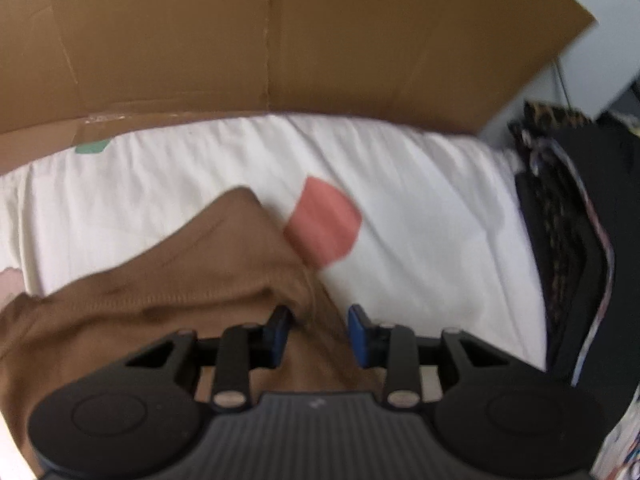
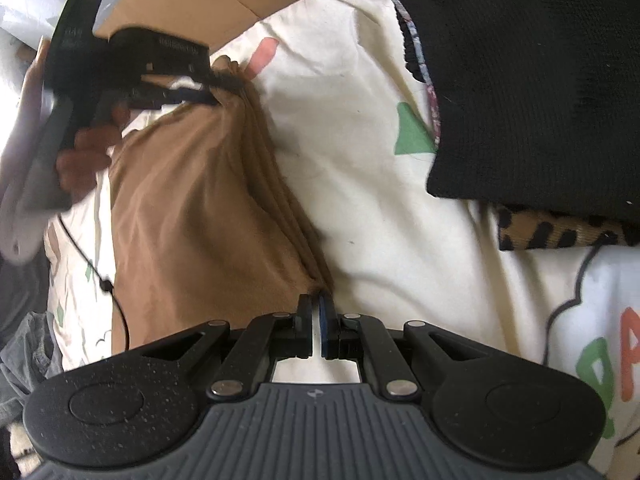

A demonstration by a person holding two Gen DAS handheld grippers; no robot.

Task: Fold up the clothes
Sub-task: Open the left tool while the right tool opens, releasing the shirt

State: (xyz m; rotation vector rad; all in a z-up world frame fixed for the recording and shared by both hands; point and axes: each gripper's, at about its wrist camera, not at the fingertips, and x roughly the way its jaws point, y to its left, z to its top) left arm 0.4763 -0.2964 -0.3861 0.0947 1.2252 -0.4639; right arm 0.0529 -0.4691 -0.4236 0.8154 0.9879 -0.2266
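A brown garment lies folded in layers on a white printed bed sheet, its folded edge running away from me. My right gripper is shut on its near corner, the fabric drawn to a point at the pads. At the far corner the left gripper, held by a person's hand, pinches the bunched layers. In the left wrist view the brown garment passes between the blue pads of the left gripper, which press on the thick fold. The sheet lies beyond.
A cardboard sheet stands behind the bed. A black garment and a leopard-print cloth lie to the right, with a white printed shirt nearer. A thin black cable crosses the sheet on the left.
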